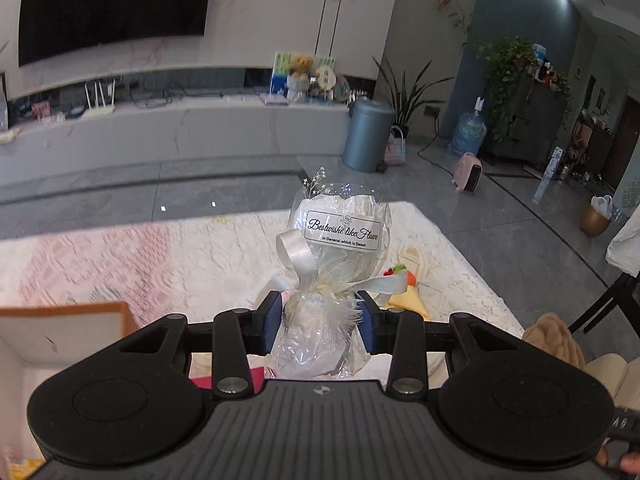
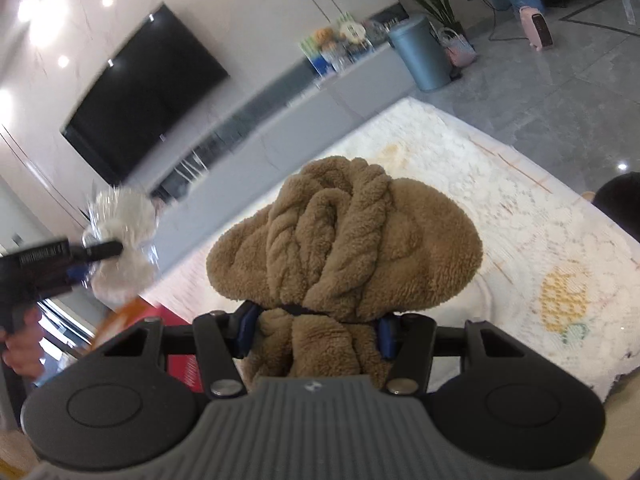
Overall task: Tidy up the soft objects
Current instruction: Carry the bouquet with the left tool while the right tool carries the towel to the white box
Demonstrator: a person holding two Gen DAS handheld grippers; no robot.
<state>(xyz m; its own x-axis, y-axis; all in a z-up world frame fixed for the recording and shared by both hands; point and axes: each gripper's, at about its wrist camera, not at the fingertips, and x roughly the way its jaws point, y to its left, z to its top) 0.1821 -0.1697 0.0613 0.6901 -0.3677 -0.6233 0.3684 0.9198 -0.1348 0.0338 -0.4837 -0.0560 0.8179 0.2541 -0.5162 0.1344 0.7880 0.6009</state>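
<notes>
My left gripper [image 1: 322, 326] is shut on a cellophane-wrapped white bouquet [image 1: 340, 240] with a ribbon bow and a printed label, held upright above the white patterned cloth [image 1: 180, 256]. The right wrist view shows that same bouquet [image 2: 120, 236] blurred at the left, in the left gripper held by a hand. My right gripper [image 2: 316, 330] is shut on a brown fluffy soft object [image 2: 344, 236] with twisted rope-like folds, pinched at its narrow neck. A bit of that brown object [image 1: 552, 340] peeks in at the right of the left wrist view.
An orange-rimmed box [image 1: 68, 340] stands at the lower left. A small yellow item with red and green bits [image 1: 404, 284] lies on the cloth behind the bouquet. A blue bin [image 1: 368, 136], plants and a water jug stand on the floor beyond. A dark chair [image 2: 620, 200] is at the right.
</notes>
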